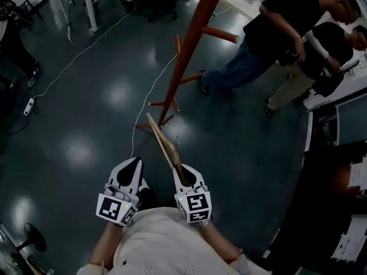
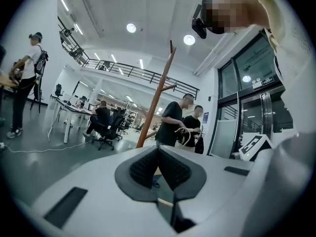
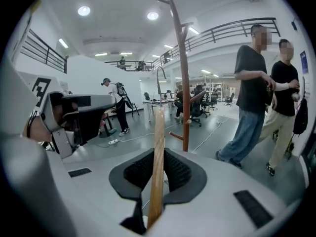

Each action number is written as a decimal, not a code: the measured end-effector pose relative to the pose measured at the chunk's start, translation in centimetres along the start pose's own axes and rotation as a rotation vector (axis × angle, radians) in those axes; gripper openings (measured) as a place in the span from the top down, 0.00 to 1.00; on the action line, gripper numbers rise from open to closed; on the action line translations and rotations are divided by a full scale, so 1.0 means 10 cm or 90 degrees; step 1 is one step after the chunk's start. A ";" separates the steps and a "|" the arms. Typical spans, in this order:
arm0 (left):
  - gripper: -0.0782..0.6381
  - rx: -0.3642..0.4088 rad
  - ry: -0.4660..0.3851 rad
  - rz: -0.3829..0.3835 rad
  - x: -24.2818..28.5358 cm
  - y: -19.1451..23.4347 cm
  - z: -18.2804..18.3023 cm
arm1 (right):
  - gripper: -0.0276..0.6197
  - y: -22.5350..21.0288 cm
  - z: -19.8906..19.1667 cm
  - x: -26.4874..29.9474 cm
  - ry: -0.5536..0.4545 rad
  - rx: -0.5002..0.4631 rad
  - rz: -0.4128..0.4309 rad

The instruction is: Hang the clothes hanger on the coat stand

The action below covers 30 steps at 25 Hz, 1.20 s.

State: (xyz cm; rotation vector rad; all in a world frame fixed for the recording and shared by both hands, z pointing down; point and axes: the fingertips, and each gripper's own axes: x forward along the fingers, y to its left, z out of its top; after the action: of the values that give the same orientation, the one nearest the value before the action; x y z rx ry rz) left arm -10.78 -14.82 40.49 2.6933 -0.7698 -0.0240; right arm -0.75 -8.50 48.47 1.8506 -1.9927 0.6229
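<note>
Right gripper view: wooden hanger [image 3: 158, 147] between the closed fingers [image 3: 181, 173].

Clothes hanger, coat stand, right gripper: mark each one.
clothes hanger [image 1: 165, 144], head view, middle of its wooden bar.
coat stand [image 1: 193, 42], head view, on the main pole.
right gripper [image 3: 158, 156], right gripper view, between its fingers, which are shut on the hanger.
</note>
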 end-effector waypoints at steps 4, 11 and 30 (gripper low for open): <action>0.87 0.002 0.027 -0.017 -0.04 0.21 -0.07 | 0.85 -0.05 -0.05 0.38 0.017 -0.003 -0.027; 0.87 0.014 0.056 -0.039 0.09 0.49 -0.18 | 0.85 -0.19 -0.34 1.09 0.043 -0.025 -0.078; 0.87 -0.038 0.083 0.012 0.46 0.91 -0.73 | 0.85 -1.08 -1.02 2.78 0.054 -0.003 -0.080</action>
State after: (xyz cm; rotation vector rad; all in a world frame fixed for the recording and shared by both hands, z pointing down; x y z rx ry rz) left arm -10.68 -22.14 50.70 2.6017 -0.7427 0.1304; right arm 7.15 -26.92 72.79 1.8972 -1.8081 0.6483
